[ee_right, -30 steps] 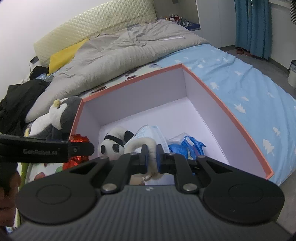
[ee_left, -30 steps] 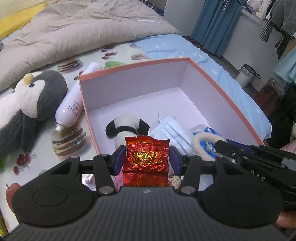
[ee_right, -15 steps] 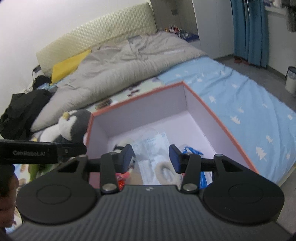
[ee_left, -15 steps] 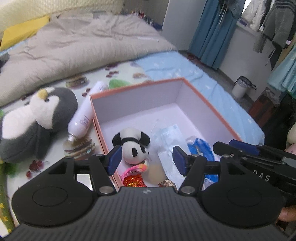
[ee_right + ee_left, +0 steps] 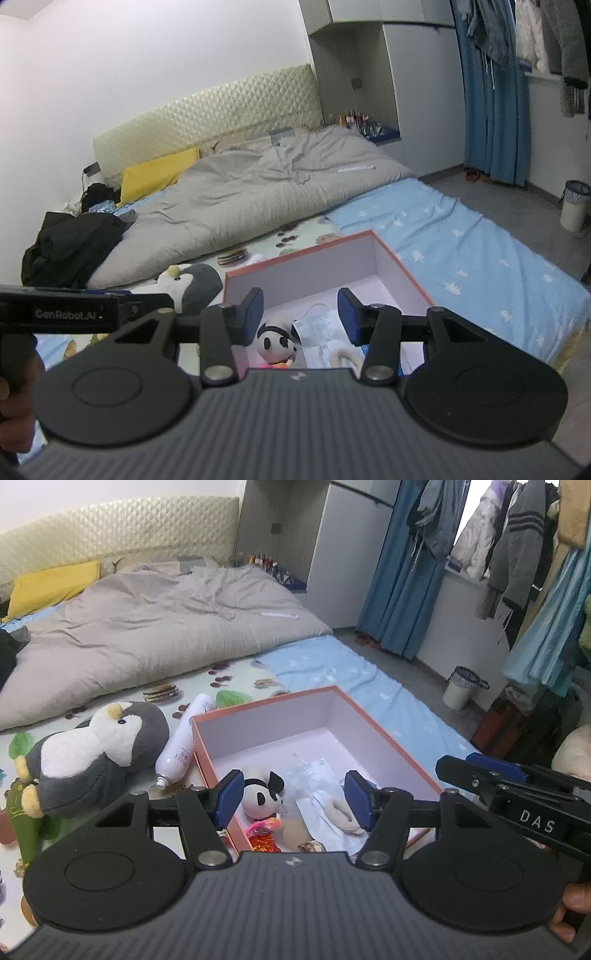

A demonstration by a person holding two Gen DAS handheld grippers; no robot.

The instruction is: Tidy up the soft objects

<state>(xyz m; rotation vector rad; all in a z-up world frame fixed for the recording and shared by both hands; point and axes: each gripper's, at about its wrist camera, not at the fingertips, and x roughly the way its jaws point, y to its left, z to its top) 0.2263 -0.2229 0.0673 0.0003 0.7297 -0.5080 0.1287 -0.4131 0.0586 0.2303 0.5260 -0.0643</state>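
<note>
Both jaws stand wide apart and hold nothing: the left gripper and the right gripper each hang above the near end of the orange-rimmed box that lies on the bed. Between the left jaws, down in the box, sits a small panda plush, with a clear packet of face masks just to its right and a cream fluffy ring resting on that packet close to the right-hand jaw. Nearer than the panda, below the jaws, lie a pink wrapped item and a red foil packet, with a small brown wrapper just beside them. Left of the left jaws and outside the box, a grey and white penguin plush lies on the printed sheet, and a white spray bottle lies between the penguin and the box wall, close against both. From the right wrist view the same panda shows between the jaws, the mask packet just right of it, and the penguin is beyond the left-hand jaw, outside the box. Far ahead of both jaws a grey duvet covers the bed, with a yellow pillow at its head
</note>
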